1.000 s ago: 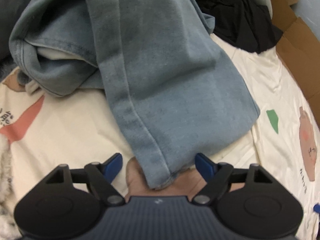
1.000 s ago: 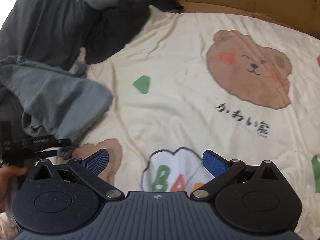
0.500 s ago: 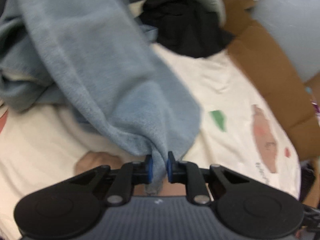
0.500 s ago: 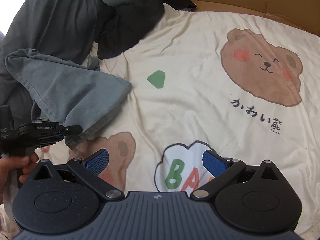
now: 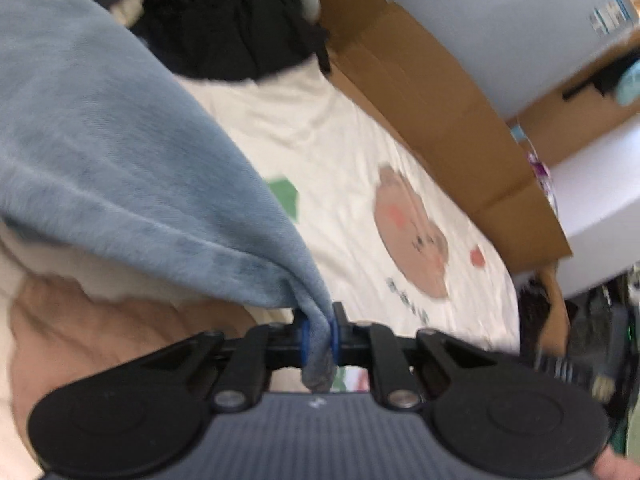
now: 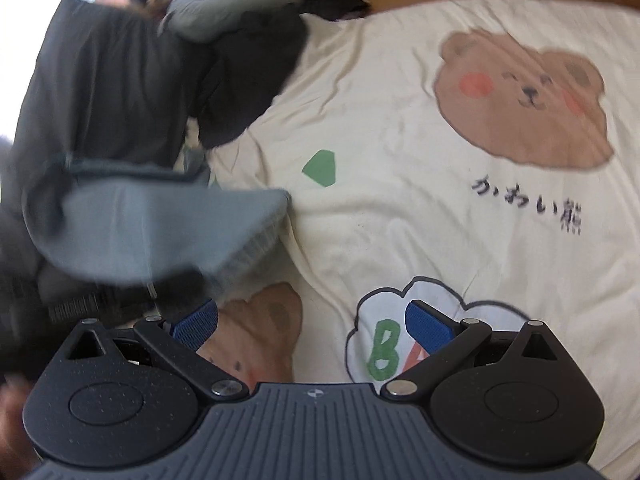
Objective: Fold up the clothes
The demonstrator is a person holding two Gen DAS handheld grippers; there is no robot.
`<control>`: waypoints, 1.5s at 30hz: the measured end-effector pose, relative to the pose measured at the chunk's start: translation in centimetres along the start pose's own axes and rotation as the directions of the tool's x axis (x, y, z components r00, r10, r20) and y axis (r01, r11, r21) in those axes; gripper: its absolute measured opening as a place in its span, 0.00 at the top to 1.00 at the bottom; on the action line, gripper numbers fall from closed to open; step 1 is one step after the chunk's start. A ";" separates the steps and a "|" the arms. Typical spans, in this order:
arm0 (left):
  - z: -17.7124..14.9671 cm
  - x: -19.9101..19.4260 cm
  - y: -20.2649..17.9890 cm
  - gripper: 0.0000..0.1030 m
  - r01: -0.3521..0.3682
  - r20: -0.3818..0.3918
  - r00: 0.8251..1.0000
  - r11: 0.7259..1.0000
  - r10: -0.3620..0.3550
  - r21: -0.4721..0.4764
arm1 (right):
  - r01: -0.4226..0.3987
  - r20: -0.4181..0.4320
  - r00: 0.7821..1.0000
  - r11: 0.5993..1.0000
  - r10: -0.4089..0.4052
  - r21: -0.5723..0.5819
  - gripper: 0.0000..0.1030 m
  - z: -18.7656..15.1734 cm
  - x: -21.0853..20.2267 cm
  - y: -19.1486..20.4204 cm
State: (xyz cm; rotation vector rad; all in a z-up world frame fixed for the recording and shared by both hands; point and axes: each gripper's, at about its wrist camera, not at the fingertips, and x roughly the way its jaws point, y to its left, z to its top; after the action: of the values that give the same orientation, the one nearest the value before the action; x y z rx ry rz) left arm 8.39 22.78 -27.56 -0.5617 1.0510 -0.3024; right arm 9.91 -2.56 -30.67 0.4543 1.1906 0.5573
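A light blue garment (image 5: 120,140) lies bunched on a cream bedsheet (image 5: 340,140) printed with bears. My left gripper (image 5: 319,334) pinches a corner of its hem; the jaws are still closing on the cloth, and the fabric hangs from the blue pads, lifted off the sheet. In the right wrist view the same blue garment (image 6: 160,224) shows blurred at the left, raised above the sheet (image 6: 400,160). My right gripper (image 6: 312,320) stands open over the sheet's cloud print, with nothing between its fingers.
A pile of dark grey clothes (image 6: 120,88) and a grey-green garment (image 6: 224,12) lie at the far left of the bed. A black garment (image 5: 224,28) sits beyond the blue one. Cardboard (image 5: 440,120) lines the bed's far edge.
The left gripper shut on the blue garment's hem, then lifted it and carried it across the sheet. The right gripper stayed open and barely moved, only rolling slightly.
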 end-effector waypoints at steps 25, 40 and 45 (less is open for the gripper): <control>-5.6 -0.9 -2.8 0.90 0.185 -0.200 0.965 0.980 -0.168 0.069 | -0.247 -0.225 0.906 0.879 0.359 0.409 0.68 -3.0 4.8 -2.7; -5.9 -3.7 4.3 0.53 -0.079 -0.331 0.941 0.997 0.071 -0.011 | -0.185 -0.152 0.952 0.895 0.266 0.407 0.86 -4.9 -0.1 -3.5; -3.2 -8.1 8.2 0.51 -0.272 -0.203 0.947 0.956 0.247 -0.105 | -0.181 -0.098 0.966 0.897 0.239 0.403 0.86 -4.3 -2.1 -4.3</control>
State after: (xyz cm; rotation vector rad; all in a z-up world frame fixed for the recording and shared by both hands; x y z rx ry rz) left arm 1.48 32.57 -27.49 -0.5117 1.3209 -0.0524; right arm 5.97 -7.08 -33.03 0.9070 1.4099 0.5441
